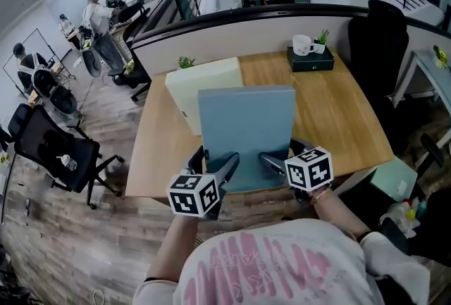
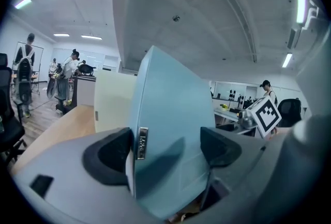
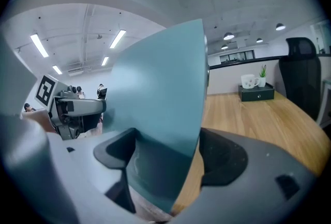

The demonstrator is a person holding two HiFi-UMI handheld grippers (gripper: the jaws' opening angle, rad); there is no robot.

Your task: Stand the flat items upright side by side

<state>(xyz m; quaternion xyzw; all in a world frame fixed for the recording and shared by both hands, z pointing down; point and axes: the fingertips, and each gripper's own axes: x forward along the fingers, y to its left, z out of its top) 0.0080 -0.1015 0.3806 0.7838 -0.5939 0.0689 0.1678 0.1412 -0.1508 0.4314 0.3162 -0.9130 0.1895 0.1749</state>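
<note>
- The left tool (image 2: 165, 148) is clenched on a pale-blue flat rigid folder (image 1: 246, 124), with a pad on each broad face near its lower left corner. The right tool (image 3: 168, 158) grips the same folder near the lower right corner, its jaws set wide to take the thickness.
- The blue folder is held upright at the near edge of the light wooden surface (image 1: 338, 113), one broad face turned towards the person. I cannot tell whether its bottom edge rests on the wood or hangs just above it.
- What matters next is the cream flat rigid folder (image 1: 201, 82). It already stands upright just behind the blue one and is offset to the left, with its face roughly parallel. The left tool is on the side nearer to it.
- In my judgement the blue folder has to go away from the person and a little left, kept vertical, until the two faces meet.
- The head view alone shows both folders together and the leftward offset.
- The left gripper view shows the blue folder's spine with a small metal label plate (image 2: 141, 143), and the cream folder close behind it.
- The right gripper view misses the cream folder. It shows bare wood running back to a dark box (image 3: 256, 92) carrying a white mug (image 3: 249, 81).
</note>
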